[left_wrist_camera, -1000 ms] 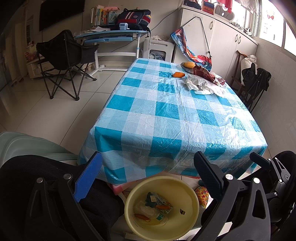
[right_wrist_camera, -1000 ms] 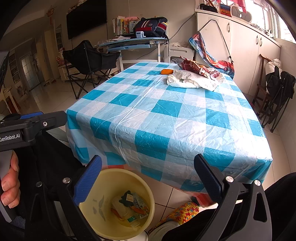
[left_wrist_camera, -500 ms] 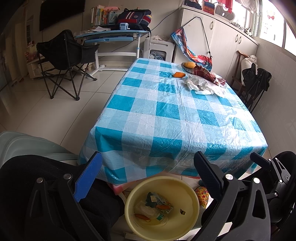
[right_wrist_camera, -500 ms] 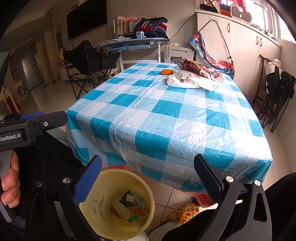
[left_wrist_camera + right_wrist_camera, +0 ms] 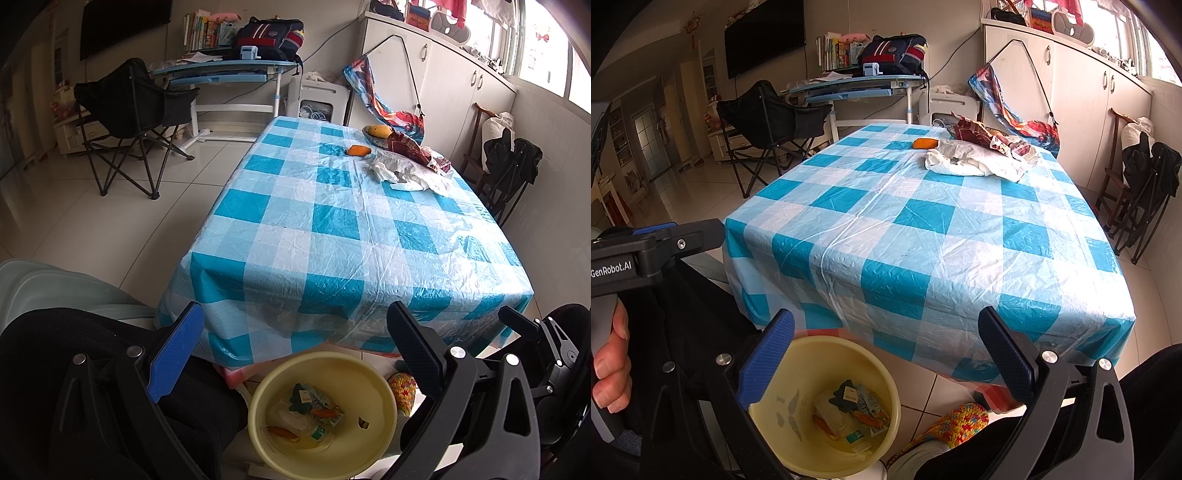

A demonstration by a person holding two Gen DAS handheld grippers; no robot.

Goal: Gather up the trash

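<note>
Left gripper and right gripper both spread apart and empty, round yellow plastic bin holding wrappers below the checked table's near edge

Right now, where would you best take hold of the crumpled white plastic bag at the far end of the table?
Probably the raised, bunched fold at the near-left end of the white plastic bag, coming from the near side. It lies limp, and a red wrapper sits against its far edge.

Yellow bin holding trash sits below checkered table.
</note>
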